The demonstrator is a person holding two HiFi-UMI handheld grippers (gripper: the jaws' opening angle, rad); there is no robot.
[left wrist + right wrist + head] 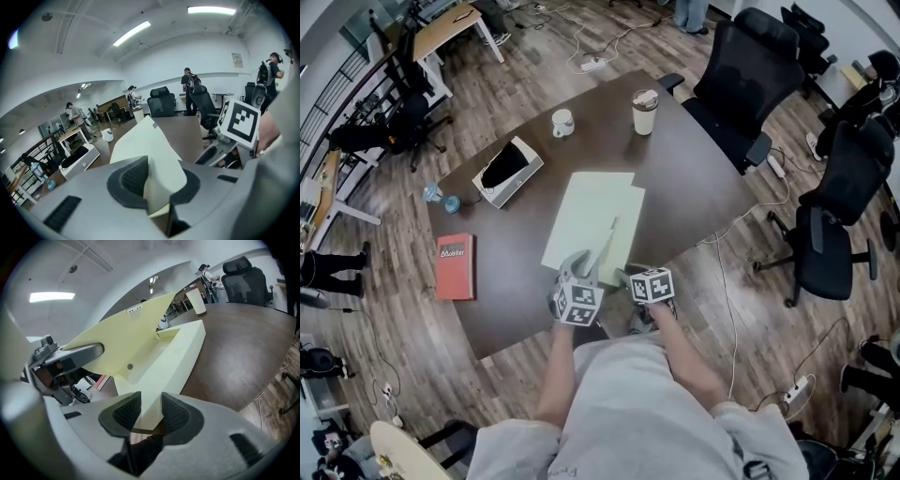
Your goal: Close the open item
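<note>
pale green folder (592,220), flat and smooth with stiff matte walls, lies half open near the dark table's (703,187) front edge. left gripper (154,183) pinches its raised flap (140,140); right gripper (146,411) clamps its base (173,362).

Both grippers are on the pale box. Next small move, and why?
Probably lower the left gripper, folding the lid it clamps down toward the base. The lid stands raised at an angle over the base, while the right gripper pinches the base's near edge, bracing it.
</note>
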